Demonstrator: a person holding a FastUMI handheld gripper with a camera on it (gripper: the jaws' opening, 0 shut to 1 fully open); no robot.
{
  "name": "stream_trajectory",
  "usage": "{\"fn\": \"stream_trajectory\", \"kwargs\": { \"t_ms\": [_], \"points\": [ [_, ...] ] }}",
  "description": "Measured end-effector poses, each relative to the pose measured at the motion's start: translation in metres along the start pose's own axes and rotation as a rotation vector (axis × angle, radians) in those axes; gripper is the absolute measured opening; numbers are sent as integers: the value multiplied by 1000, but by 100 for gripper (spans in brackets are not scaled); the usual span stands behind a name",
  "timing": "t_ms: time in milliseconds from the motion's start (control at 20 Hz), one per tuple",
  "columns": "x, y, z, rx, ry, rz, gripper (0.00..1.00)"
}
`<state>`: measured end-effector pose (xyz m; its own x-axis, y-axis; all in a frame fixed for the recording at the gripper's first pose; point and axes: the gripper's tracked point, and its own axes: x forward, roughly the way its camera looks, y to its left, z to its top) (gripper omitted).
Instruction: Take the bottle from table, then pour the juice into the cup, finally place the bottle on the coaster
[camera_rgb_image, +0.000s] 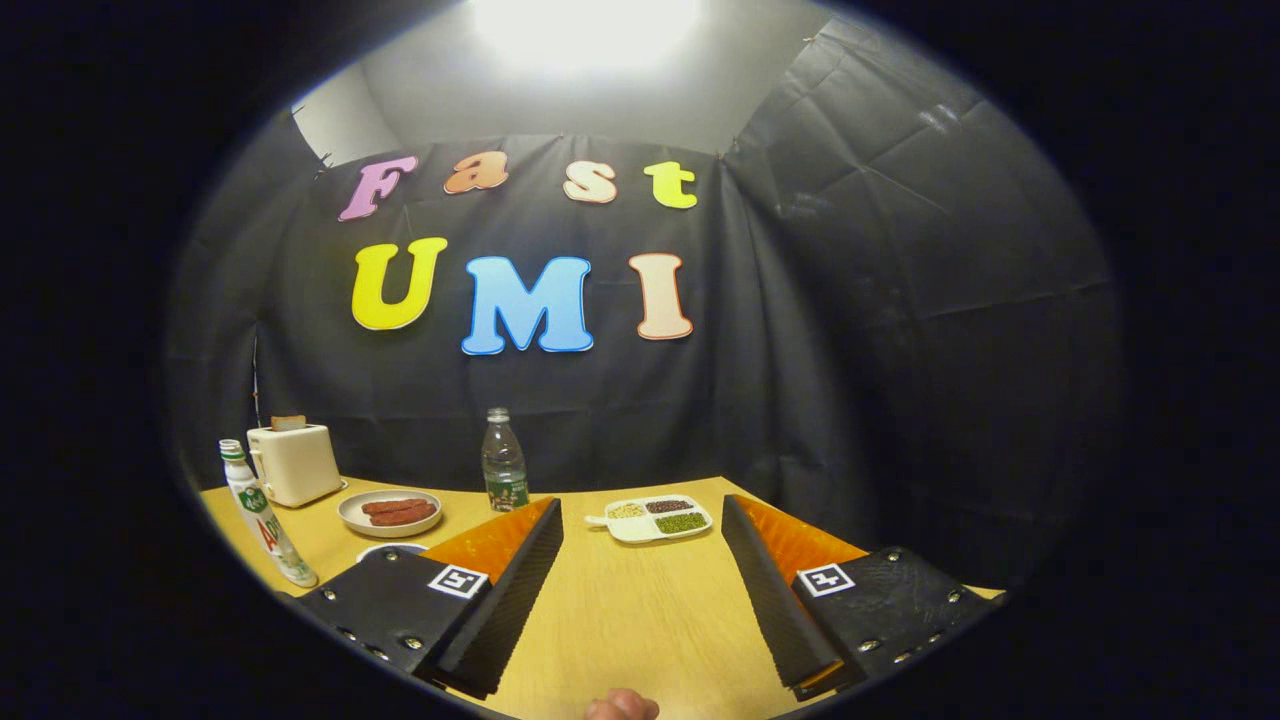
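Observation:
My gripper is open above the wooden table, with nothing between its fingers. A clear plastic bottle with a green label stands upright at the back of the table, beyond the left finger's tip. A white bottle with a green cap and label stands, leaning in this view, off to the left of the left finger. A round pale rim peeks out just behind the left finger; I cannot tell what it is.
A cream toaster with a slice in it stands at the back left. A plate of sausages lies beside it. A white divided tray of beans lies beyond the fingers. A person's fingertip shows below the gripper.

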<state>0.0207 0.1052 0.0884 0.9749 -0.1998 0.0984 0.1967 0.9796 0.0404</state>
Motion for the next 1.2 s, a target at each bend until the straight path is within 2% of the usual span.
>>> {"fn": "stream_trajectory", "kwargs": {
  "t_ms": [150,200,350,500,700,1050,1200],
  "points": [
    [-26,45,-3,-34,23,-17,97],
    [-34,67,-2,-39,17,7,97],
    [-51,130,-4,-29,-4,93,97],
    [-69,195,-7,-19,-20,236,97],
    [-83,244,-22,-31,-13,345,97],
    [-89,303,-46,-5,19,461,96],
    [-83,327,-53,-32,22,500,96]
  ]
}}
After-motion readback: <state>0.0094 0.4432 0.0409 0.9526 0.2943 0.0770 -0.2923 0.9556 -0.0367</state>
